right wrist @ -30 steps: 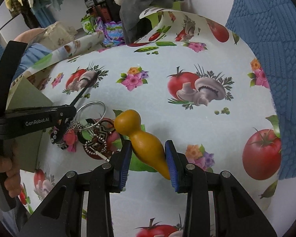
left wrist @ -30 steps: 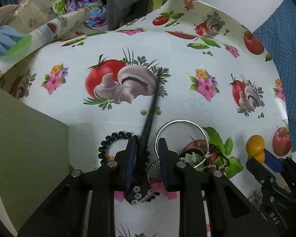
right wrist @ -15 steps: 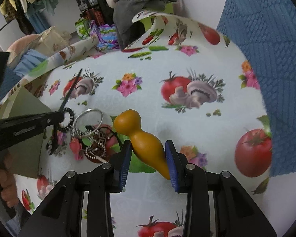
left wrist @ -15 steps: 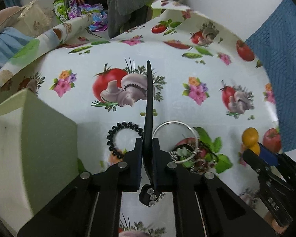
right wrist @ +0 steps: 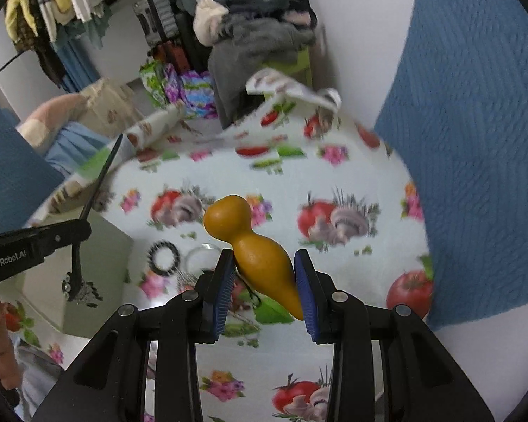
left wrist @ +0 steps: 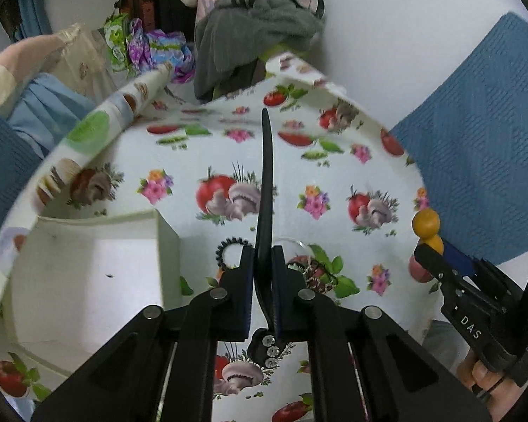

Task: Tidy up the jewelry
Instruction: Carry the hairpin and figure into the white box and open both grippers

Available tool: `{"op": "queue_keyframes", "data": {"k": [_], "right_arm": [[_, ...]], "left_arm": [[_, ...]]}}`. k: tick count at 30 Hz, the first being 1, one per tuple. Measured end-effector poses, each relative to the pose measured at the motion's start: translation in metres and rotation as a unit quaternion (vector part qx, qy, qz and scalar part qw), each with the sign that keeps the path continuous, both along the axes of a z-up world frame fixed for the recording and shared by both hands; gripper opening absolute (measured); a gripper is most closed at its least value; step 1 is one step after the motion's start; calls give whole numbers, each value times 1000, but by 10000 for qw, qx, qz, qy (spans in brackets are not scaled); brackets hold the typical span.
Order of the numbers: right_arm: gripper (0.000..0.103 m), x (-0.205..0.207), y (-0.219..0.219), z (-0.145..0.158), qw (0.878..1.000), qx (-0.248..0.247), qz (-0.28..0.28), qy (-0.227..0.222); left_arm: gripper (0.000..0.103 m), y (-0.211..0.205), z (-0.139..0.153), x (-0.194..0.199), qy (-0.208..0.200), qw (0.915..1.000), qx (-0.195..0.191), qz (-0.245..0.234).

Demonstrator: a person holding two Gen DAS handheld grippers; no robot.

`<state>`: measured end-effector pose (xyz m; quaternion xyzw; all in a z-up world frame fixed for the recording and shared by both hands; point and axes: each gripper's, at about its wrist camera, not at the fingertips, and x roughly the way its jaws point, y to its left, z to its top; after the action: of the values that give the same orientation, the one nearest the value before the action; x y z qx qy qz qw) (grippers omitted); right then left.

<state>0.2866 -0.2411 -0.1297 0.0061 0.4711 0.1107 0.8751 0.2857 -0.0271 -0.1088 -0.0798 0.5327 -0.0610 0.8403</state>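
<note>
I have the left tool clamped tight on a black hair stick, its beaded end hanging below the jaws. The right tool grips a mustard wooden piece. Both are lifted clear of the desk. Next I'd carry the stick leftward over the open box and let go.

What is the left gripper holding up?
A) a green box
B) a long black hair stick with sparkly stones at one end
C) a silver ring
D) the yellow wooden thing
B: the left gripper has its fingers shut on the thin black hair stick, while the yellow wooden piece sits in the right gripper.
</note>
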Motion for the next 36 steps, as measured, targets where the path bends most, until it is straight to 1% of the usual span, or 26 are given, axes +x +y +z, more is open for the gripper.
{"op": "queue_keyframes", "data": {"k": [2,6,7,10,13,16,19,21,26,28,32,36], "right_arm": [[32,0,6,15,9999,10,28,-106],[32,3,25,50,9993,37,111,-360],[32,3,29,55,9991,47,132,-396],[32,2,44,70,9987,135,202,-456],[32,2,62,84,9980,197,287,-537],[32,1,78,90,9975,274,341,-559],[32,-2,100,93,9970,313,416,-571],[32,-5,115,91,9969,326,465,-553],[32,-13,155,76,9962,433,625,-424],[32,-17,175,63,9956,493,745,-280],[32,-21,199,33,9946,723,750,47],[32,-29,221,6,9940,622,861,243]], "left_arm": [[9,5,15,-1,-116,9999,39,24],[9,20,46,-6,-270,9996,-25,55],[9,25,56,-8,-328,9994,3,68],[9,39,73,-12,-432,9990,32,122],[9,56,81,-16,-510,9985,52,217],[9,77,84,-21,-548,9981,24,293],[9,93,82,-28,-588,9977,105,319],[9,106,81,-36,-607,9975,76,364],[9,136,67,-48,-641,9969,172,428],[9,152,52,-52,-550,9971,124,519],[9,171,22,-61,-394,9980,7,495],[9,187,-9,-69,-271,9978,-40,603]]}}
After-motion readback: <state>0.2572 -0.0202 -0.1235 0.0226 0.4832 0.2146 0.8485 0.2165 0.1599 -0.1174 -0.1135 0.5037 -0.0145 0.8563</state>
